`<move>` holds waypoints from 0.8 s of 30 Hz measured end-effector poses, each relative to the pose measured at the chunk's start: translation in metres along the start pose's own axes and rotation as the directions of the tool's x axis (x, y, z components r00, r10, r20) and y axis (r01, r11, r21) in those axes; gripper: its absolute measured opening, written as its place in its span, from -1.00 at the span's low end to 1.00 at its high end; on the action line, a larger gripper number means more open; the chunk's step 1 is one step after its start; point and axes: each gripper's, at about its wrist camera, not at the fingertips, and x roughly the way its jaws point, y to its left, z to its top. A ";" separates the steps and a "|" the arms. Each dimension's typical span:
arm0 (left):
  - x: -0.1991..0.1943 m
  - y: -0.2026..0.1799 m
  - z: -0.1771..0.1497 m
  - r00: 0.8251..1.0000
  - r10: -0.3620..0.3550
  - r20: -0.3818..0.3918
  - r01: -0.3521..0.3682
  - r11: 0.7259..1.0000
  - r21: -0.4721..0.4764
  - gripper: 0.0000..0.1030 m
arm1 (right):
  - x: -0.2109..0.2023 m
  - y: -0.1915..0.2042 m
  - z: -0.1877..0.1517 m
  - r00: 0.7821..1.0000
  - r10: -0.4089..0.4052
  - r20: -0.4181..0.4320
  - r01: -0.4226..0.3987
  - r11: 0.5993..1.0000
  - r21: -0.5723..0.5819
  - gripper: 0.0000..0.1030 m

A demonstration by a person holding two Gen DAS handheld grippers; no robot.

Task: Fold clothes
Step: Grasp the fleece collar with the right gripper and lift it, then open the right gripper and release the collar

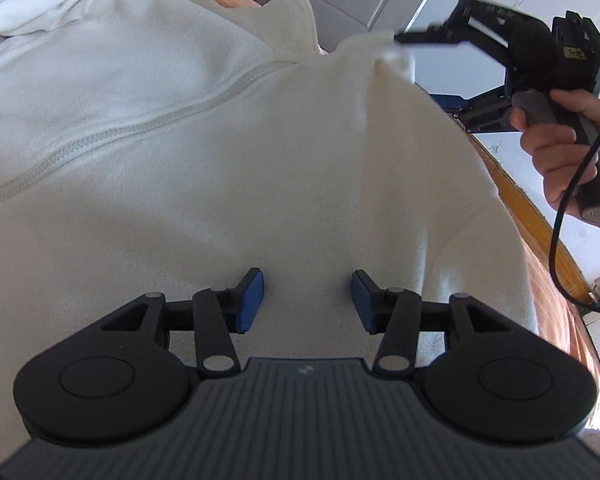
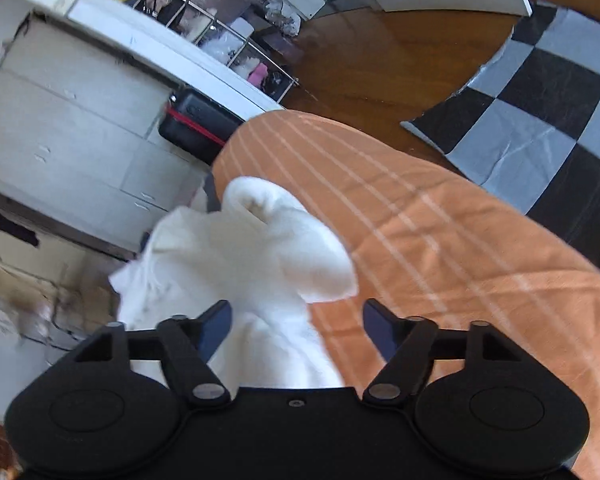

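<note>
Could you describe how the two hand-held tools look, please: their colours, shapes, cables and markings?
The left tool has black linkage arms, round black pivot housings, silver rivets, blue rectangular pads and a grey ribbed body with a small pale logo. The right tool is black with the same linkages and blue pads; in the left view it shows a grey handle and a black cable.

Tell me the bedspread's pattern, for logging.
Orange with thin pale stripes, clearest in the right wrist view: bedspread.

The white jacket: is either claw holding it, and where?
Neither: left gripper and right gripper both stand open, pinching no part of the white jacket.
</note>
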 end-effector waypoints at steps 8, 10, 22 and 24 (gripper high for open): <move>-0.015 0.015 0.000 0.998 -0.061 -0.025 0.059 0.994 -0.091 -0.07 | 0.025 0.028 -0.014 0.992 -0.107 0.063 0.113 0.990 -0.089 -0.68; -0.028 0.020 -0.001 0.998 -0.064 -0.001 0.064 0.992 -0.105 -0.07 | 0.017 0.047 -0.024 0.960 -0.210 0.184 0.245 0.951 -0.190 -0.74; -0.087 0.081 0.055 0.950 0.264 0.165 -0.276 0.960 0.048 0.07 | -0.001 0.076 -0.030 0.782 -0.501 0.371 0.572 0.813 -0.109 0.12; -0.087 0.106 0.074 0.922 0.329 0.203 -0.345 0.937 0.054 0.08 | -0.014 0.106 -0.027 0.775 -0.459 0.434 0.550 0.828 -0.106 0.18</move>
